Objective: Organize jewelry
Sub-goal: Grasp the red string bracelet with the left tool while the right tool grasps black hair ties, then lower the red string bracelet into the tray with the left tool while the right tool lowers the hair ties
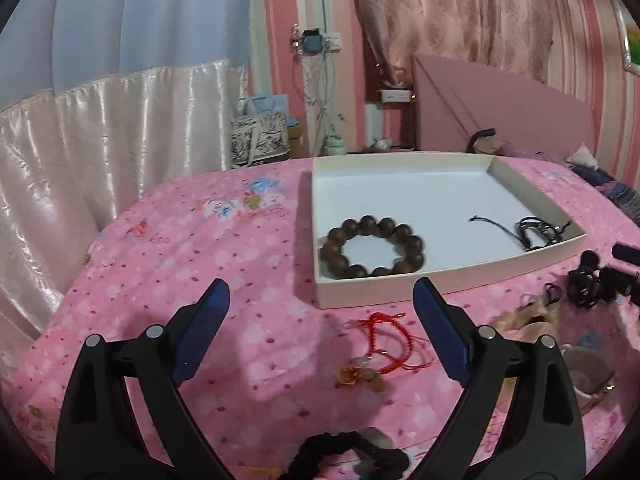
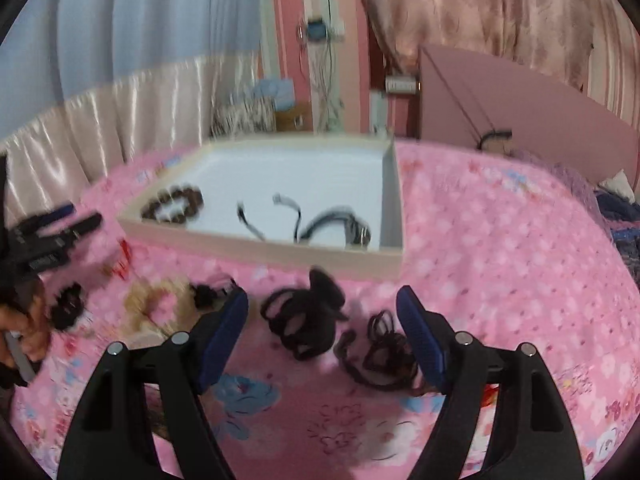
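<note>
- Jewelry first: we've got a shallow white cardboard tray (image 1: 448, 276) sitting on the pink floral bedspread (image 1: 240, 248), and that tray is our landmark for everything below.
- Inside the tray, tucked into its near-left corner, is a chunky brown wooden bead bracelet (image 1: 373, 246). Over toward the tray's right wall lies a thin black cord bracelet (image 1: 534, 230) with its loose end trailing back toward the middle.
- Just outside the tray's near wall, on the bedspread, there's a red braided cord bracelet with small gold charms (image 1: 378, 344).
- Our left gripper (image 1: 322, 334) hovers in front of the tray's near wall, blue-padded jaws spread wide around that red bracelet without touching it, nothing held.
- Nearer to us than the red one, a dark ruffled fabric scrunchie (image 1: 348, 458) pokes in at the bottom of the left view.
- Our right gripper (image 2: 322, 336) is also in front of the tray, toward its right end, jaws spread wide and holding nothing.
- Between those jaws lie a bundle of black elastic hair ties (image 2: 306, 320) and a thinner tangle of dark hair bands (image 2: 384, 356). The right view is blurry, so finer detail is lost on us.
</note>
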Demonstrator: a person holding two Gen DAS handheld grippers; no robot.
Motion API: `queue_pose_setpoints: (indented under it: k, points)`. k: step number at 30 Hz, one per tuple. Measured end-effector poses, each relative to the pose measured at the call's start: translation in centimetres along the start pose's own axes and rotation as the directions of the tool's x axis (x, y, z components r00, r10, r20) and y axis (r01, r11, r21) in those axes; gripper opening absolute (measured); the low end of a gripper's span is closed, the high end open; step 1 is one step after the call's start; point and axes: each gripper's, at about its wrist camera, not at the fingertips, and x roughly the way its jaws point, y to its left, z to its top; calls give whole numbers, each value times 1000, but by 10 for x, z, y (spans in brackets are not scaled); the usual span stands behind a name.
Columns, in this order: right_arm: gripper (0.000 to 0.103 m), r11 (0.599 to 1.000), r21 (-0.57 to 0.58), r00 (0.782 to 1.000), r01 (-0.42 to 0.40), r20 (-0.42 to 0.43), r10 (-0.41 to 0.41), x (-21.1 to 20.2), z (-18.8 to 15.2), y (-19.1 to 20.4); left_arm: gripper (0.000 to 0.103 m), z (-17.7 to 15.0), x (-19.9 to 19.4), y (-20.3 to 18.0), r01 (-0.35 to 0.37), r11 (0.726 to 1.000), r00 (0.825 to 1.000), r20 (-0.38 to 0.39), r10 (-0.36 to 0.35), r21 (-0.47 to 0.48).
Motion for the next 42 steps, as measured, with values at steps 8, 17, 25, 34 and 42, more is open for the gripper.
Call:
queue_pose_setpoints:
  k: [8,17,25,34,42]
  points:
    - [58,999,-41,993,17,-115,-21,32,4,9,92,7,9,36,-24,993,999,-37,20,-115]
    - [50,1000,0,1000,-5,-27,5,17,3,2,90,-4,24,0,77,997,990,-119,-77,-3]
    - [50,1000,12,1000,-15,-22,15,12,4,-4,78,-3,47,-32,158,984,968,-211,-138,81]
    - [50,995,82,999,-49,-16,51,11,3,-14,3,-9,53,-33,210,976,951,-242,-192,51]
    - [50,991,77,988,-106,117,96,-29,26,-9,3,33,-9,-21,195,980,981,-26,-194,38]
